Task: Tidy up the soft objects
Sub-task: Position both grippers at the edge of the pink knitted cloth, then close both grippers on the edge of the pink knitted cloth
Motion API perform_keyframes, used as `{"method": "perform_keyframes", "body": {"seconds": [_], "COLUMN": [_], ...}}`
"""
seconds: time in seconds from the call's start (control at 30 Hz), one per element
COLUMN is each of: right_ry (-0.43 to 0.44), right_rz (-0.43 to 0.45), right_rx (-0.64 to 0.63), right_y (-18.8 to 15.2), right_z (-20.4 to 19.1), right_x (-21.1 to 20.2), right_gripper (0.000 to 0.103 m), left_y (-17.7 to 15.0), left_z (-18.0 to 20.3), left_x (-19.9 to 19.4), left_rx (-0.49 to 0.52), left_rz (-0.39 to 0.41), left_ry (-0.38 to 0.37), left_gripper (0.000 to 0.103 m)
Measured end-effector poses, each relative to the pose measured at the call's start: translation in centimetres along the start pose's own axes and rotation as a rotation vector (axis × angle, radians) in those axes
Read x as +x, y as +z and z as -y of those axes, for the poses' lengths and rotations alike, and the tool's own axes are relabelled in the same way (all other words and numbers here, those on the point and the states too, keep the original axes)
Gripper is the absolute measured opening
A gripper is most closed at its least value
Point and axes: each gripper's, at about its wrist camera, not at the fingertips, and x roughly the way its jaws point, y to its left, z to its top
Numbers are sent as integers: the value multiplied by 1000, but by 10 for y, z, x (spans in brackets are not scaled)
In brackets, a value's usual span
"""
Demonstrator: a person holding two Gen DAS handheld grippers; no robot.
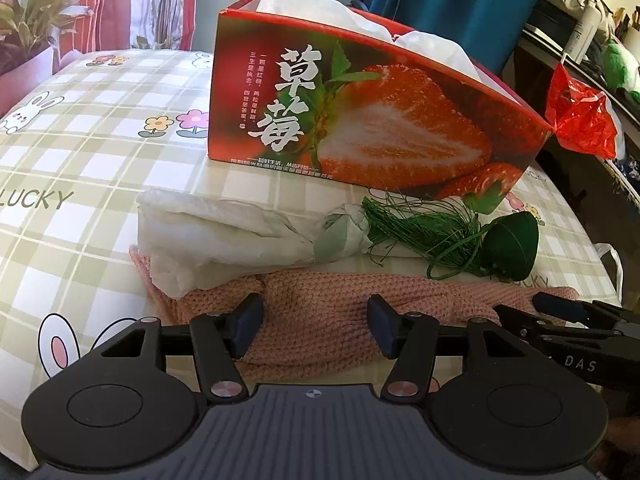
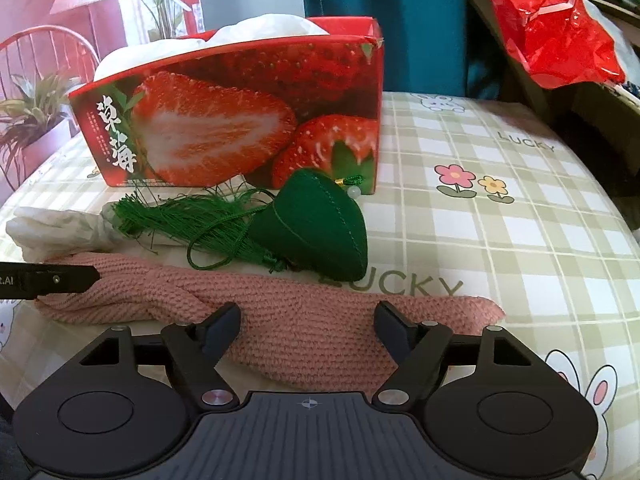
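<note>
Item: pink knitted cloth (image 1: 320, 300), lying flat on our checked bedcover (image 1: 80, 128), at six o'clock from the strawberry box (image 1: 360, 120). Our left gripper (image 1: 314, 326) and right gripper (image 2: 308, 332) both stand with fingers spread, cloth between, pads not pressing. Green tasselled pouch (image 2: 316, 228) and white bag (image 1: 208, 224): between cloth and box.

Checked bed (image 1: 100, 128) bearing strawberry box (image 1: 360, 120), pink scarf (image 2: 320, 312).
</note>
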Motion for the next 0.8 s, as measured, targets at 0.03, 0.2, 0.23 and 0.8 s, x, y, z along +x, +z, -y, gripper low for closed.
{"method": "perform_keyframes", "body": {"seconds": [0.03,0.2,0.23,0.8], "right_ry": [2,30,43,187], "right_rz": [1,6,5,16], "right_rx": [1,1,0,47], "right_y": [0,0,0,-6], "right_z": [0,0,-1,-1], "right_x": [0,-2,-2,-17], "right_gripper": [72,56,53,17], "left_y": [0,-2,-2,-4], "left_z": [1,4,2,-1], "left_x": [0,1,0,-20], "left_rx": [4,30,32,39], "left_rz": [2,12,13,84], "left_ry": [1,2,1,-9], "left_gripper": [60,59,58,9]}}
